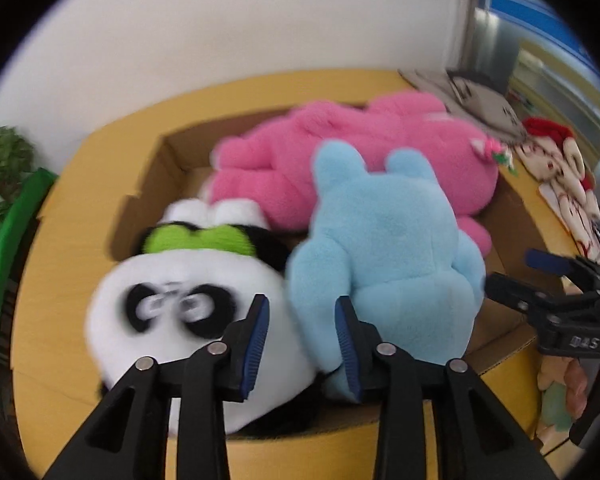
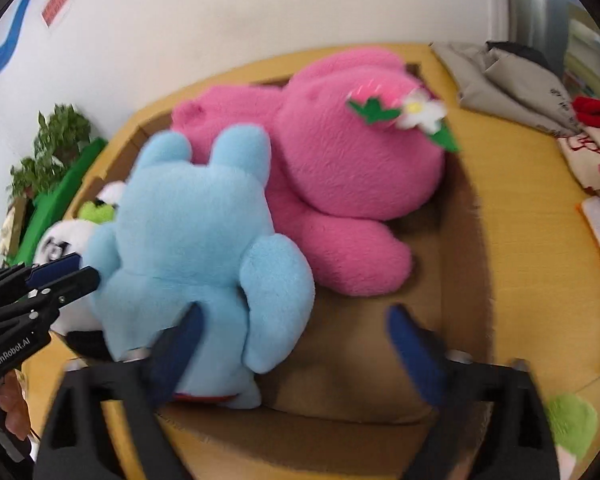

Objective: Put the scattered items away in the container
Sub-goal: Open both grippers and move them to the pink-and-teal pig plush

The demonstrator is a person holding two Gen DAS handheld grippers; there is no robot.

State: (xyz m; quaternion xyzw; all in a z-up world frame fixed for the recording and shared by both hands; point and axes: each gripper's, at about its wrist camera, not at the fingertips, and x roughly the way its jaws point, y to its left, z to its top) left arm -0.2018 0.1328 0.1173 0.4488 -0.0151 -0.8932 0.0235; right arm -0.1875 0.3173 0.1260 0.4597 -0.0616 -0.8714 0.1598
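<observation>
Left gripper (image 1: 302,344): jaws partly apart, nothing pinched; the gap sits over the seam between panda and blue plush, pads not pressing either. Right gripper (image 2: 294,344): jaws spread wide, empty; its left finger (image 2: 188,332) lies against the blue plush's lower body, the right finger hangs over bare box floor.

Cardboard box (image 1: 172,160) on a yellow wood table (image 2: 512,216), 3 plush toys inside:
- Panda plush (image 1: 168,300), nearest in the left view, face up, green bow on its head, at the box's left end.
- Blue plush (image 2: 196,240), back toward the cameras, 2 ears up, touching the panda and leaning on the pink one.
- Pink plush (image 2: 340,160), furthest back, lying across the box, strawberry and white flower on its head.

Outside the box, on the right: grey fabric item (image 2: 512,76), white-and-red plush (image 1: 560,172), green fuzzy item (image 2: 572,424) at the near right corner. Far left: green plant (image 2: 56,140). White wall (image 1: 220,20) behind.
</observation>
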